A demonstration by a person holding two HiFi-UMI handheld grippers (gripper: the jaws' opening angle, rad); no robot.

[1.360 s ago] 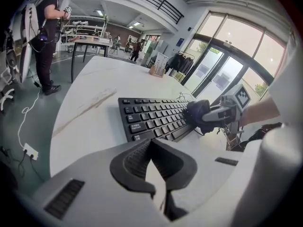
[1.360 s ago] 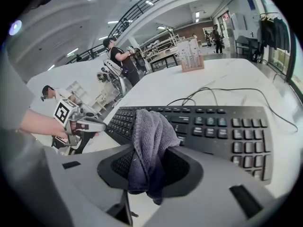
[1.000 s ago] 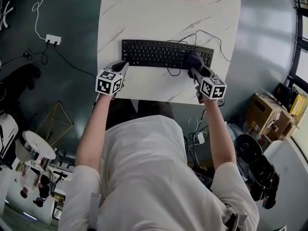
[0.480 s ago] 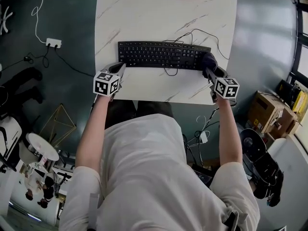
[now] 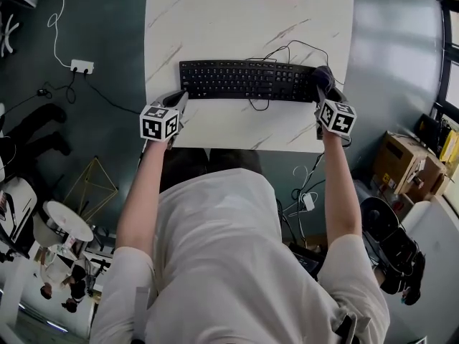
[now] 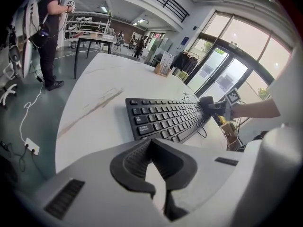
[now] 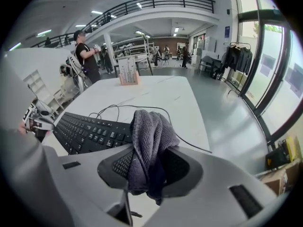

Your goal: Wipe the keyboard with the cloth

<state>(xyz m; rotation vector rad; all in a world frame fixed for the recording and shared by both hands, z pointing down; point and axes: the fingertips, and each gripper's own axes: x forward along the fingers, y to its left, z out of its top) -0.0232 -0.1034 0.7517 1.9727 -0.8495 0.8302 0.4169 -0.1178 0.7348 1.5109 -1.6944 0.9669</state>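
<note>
Right hand-held gripper [image 7: 150, 171] is clamped on the cloth [image 7: 147, 136], a grey wad bulging out ahead of the jaws. In the head view that wad sits at the right end of the keyboard [image 5: 247, 81], toward the right edge of the desk [image 5: 215, 20]. Left hand-held gripper [image 6: 152, 169] has its jaws closed on nothing, parked just off the keyboard's near-left corner (handy as a stop if the board slides).

My read: the cloth is at one end of the board, so a full pass runs along the rows toward the desk's left edge. I'd go with light downward pressure, cloth leading, jaws tilted so only fabric meets the keys. Mind the cable [image 7: 118, 106] looped behind the keyboard. Snag it and the whole board shifts.
</note>
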